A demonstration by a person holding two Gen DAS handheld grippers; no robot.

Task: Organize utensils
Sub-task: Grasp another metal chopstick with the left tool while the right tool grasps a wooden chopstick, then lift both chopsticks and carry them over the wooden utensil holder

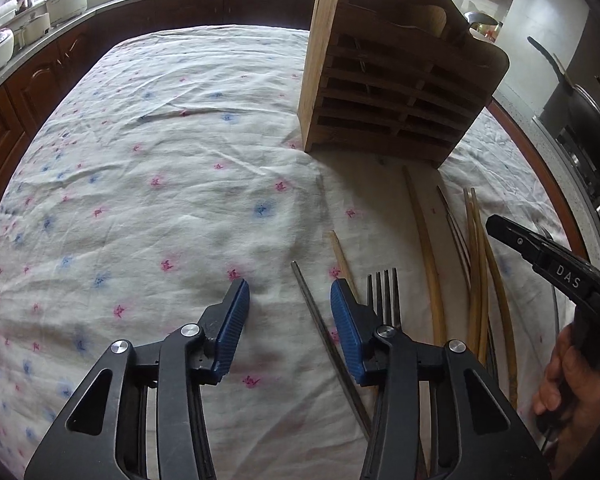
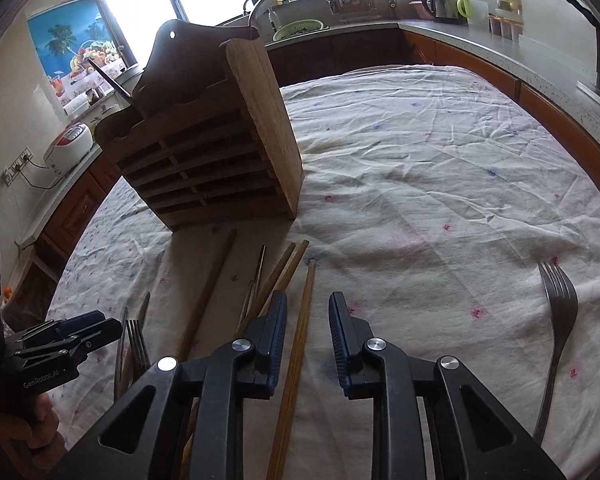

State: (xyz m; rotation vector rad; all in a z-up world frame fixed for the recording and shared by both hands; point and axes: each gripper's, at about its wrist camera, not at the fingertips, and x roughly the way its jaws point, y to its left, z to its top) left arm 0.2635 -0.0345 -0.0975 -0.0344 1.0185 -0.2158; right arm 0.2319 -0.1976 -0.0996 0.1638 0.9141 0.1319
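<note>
your left hand-held gripper [image 1: 290, 300] hangs wide and empty over the desk [image 1: 160, 160] in front of the wooden rack [image 1: 396, 80], a dark chopstick [image 1: 324, 336] between its fingers, while your right hand-held gripper [image 2: 307, 320], also parted, straddles a wooden chopstick [image 2: 296, 360], a fork [image 2: 556, 332] lying further right.

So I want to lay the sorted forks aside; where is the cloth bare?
Bare: the cloth left of the wooden holder, and the stretch between holder and lone fork. Crowded: the chopsticks strewn before the holder, where both grippers hover.
</note>
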